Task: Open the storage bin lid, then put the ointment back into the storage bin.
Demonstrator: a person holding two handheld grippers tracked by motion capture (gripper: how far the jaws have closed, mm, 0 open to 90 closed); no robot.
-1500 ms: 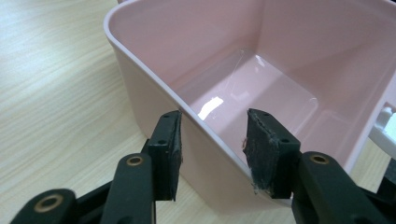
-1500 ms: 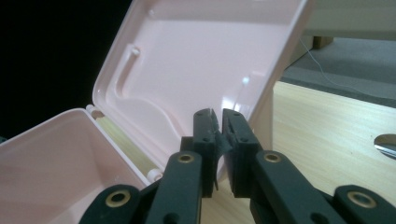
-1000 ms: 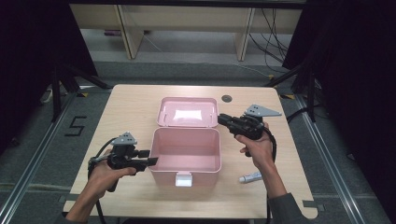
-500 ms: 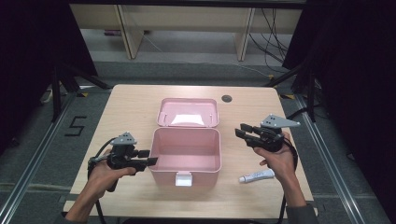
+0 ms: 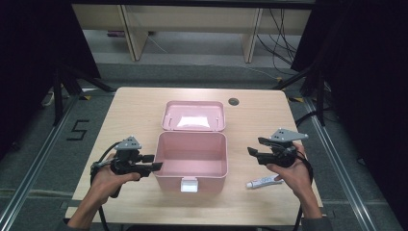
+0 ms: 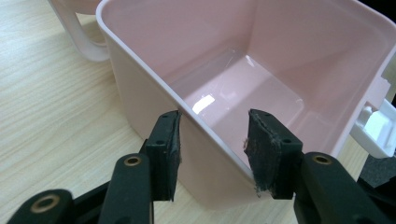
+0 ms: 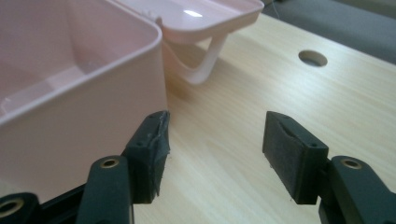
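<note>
Two grippers flanking pink box (image 5: 191,159)

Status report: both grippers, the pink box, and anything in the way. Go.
Left gripper straddles pink box side wall, pads not pressing. Right gripper open, jaws just widened, nothing between them. Box lid open, inside empty. White tube beside right hand.

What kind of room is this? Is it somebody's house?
Probably not a house. It looks like a lab or test room: a bare wooden table ringed by black curtains, loose cables on the grey floor, and a number marked in tape beside the table.
</note>
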